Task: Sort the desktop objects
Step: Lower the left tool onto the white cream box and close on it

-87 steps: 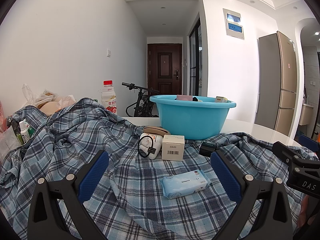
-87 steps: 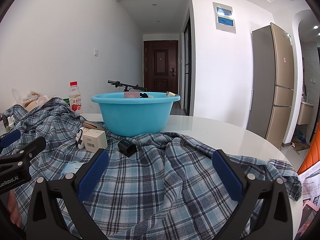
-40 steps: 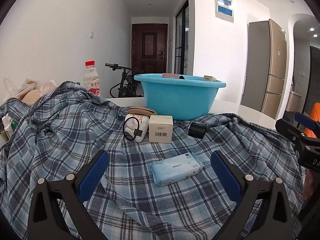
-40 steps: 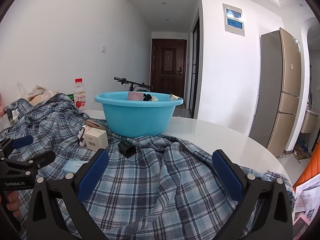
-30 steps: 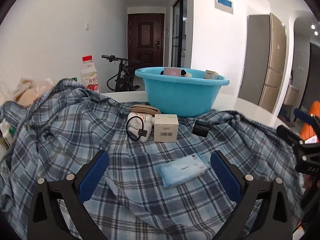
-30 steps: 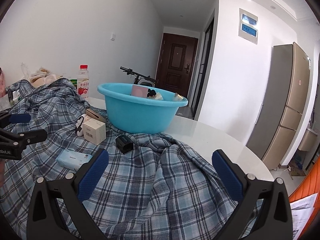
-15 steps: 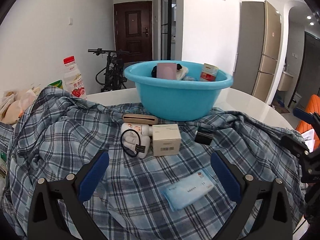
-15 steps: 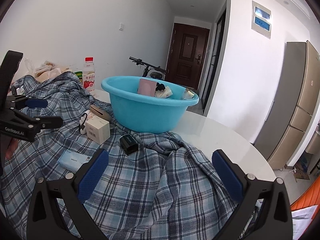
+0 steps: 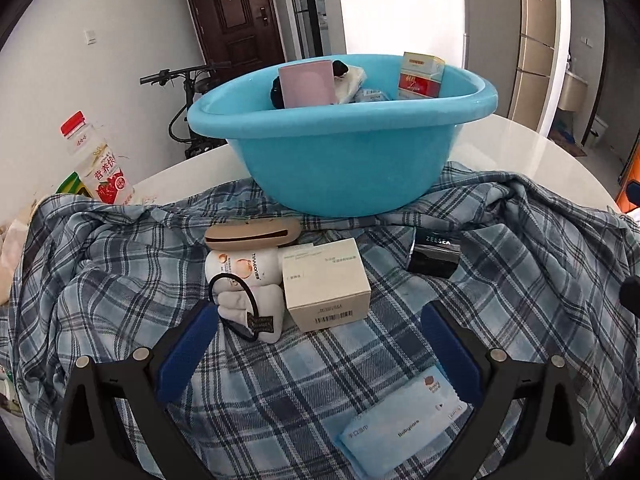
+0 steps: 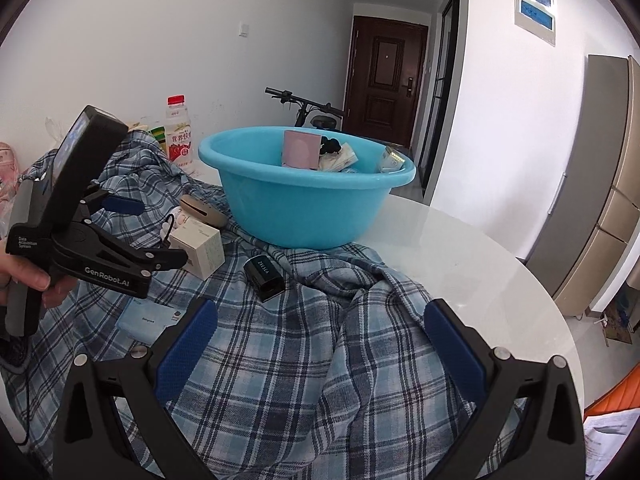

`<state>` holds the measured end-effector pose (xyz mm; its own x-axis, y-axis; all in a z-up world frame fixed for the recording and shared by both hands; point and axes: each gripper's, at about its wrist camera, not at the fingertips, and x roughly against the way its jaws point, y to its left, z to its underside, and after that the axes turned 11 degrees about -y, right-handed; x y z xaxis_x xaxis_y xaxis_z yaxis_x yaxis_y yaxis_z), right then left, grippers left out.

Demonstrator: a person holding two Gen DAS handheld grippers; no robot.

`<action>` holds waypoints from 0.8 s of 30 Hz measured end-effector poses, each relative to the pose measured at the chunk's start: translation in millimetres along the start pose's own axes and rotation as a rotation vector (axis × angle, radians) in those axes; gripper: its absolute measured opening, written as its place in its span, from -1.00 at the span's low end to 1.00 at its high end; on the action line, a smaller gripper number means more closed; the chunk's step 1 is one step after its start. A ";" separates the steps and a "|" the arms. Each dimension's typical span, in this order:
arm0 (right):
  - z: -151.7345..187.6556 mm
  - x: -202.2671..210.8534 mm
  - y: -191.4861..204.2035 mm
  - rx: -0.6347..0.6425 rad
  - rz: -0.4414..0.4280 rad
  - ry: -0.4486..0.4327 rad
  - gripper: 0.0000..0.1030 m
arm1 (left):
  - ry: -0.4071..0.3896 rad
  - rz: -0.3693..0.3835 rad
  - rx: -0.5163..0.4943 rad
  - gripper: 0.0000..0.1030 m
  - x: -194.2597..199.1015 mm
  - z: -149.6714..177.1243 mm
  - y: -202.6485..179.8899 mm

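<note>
A blue basin (image 9: 344, 148) holding several items stands on a plaid cloth (image 9: 120, 300). In front of it lie a beige case (image 9: 252, 234), a white tube (image 9: 240, 268) with a black hair tie (image 9: 236, 308), a white box (image 9: 326, 284), a black ZEESEA box (image 9: 434, 256) and a blue wipes pack (image 9: 400, 428). My left gripper (image 9: 318, 344) is open, above the cloth just before the white box, with the wipes pack below it. My right gripper (image 10: 320, 340) is open and empty, right of the black box (image 10: 266, 274). The left gripper also shows in the right wrist view (image 10: 132, 236).
A drink bottle (image 9: 98, 164) with a red cap stands at the back left beside bags. The white round table (image 10: 460, 264) is bare on the right. A bicycle (image 10: 308, 108) and dark door are behind; a fridge (image 10: 600, 184) is at the right.
The left gripper has risen, moved forward and tilted down, so the white box and tube are closer. The right gripper has also lifted. Both stay open.
</note>
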<state>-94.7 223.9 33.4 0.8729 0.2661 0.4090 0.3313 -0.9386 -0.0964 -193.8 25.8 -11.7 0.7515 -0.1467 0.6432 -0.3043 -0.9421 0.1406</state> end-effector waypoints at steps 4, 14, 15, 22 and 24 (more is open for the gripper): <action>3.0 -7.7 -0.6 -0.017 -0.008 0.019 0.99 | 0.012 0.012 0.013 1.00 -15.7 -5.1 2.5; 8.2 -26.6 3.5 -0.020 -0.026 0.050 0.99 | 0.057 0.028 -0.016 1.00 -42.6 -7.4 -5.6; 8.2 -28.4 4.2 -0.018 -0.029 0.050 0.99 | 0.063 0.027 -0.015 1.00 -45.1 -7.0 -5.1; 6.9 -38.0 6.9 -0.018 -0.110 0.079 0.99 | 0.080 0.022 -0.003 0.82 -55.5 -6.2 2.3; 5.3 -40.5 7.9 -0.009 -0.140 0.084 0.99 | 0.082 0.019 -0.003 0.72 -56.9 -5.9 3.9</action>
<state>-125.5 206.9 11.2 0.7850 0.3756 0.4927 0.4444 -0.8955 -0.0254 -241.2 32.3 -43.3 0.6948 -0.1394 0.7055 -0.3197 -0.9386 0.1295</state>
